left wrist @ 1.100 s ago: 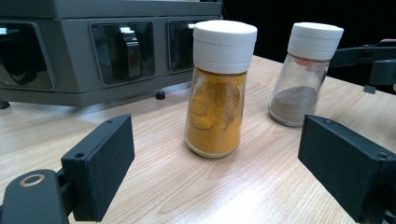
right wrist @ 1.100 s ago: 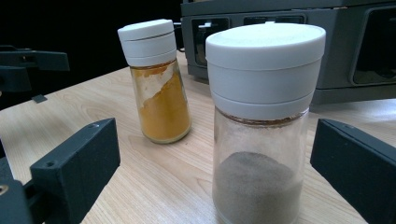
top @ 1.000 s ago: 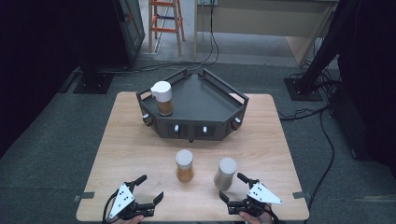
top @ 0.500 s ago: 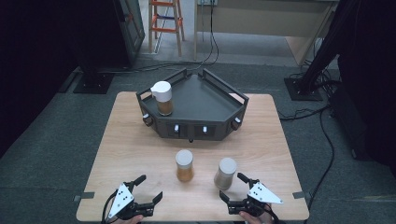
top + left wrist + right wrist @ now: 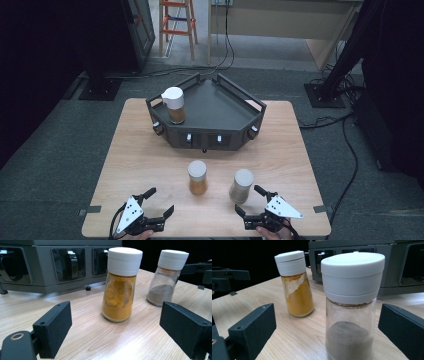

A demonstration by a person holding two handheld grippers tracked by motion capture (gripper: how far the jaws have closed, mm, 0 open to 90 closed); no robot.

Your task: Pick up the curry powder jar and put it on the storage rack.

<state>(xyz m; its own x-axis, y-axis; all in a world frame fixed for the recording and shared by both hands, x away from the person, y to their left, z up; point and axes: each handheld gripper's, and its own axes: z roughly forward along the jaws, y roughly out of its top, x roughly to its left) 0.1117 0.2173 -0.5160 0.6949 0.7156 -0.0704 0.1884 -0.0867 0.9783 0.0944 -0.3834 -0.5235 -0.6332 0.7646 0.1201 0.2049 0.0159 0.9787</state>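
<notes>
A white-capped jar of yellow powder (image 5: 197, 177) (image 5: 121, 290) (image 5: 295, 287) and a white-capped jar of grey powder (image 5: 242, 185) (image 5: 166, 280) (image 5: 350, 310) stand upright on the wooden table, near its front. A third white-capped jar (image 5: 173, 105) stands in the left corner of the dark grey tray (image 5: 210, 137). My left gripper (image 5: 160, 201) (image 5: 117, 337) rests open at the front left, a short way from the yellow jar. My right gripper (image 5: 248, 200) (image 5: 324, 340) is open right behind the grey jar, whose sides its pads do not touch.
The tray's front wall with dark windows (image 5: 50, 265) rises behind the jars. Bare wood (image 5: 135, 150) lies left of them. Beyond the table are cables, stand bases and an orange ladder (image 5: 176, 25).
</notes>
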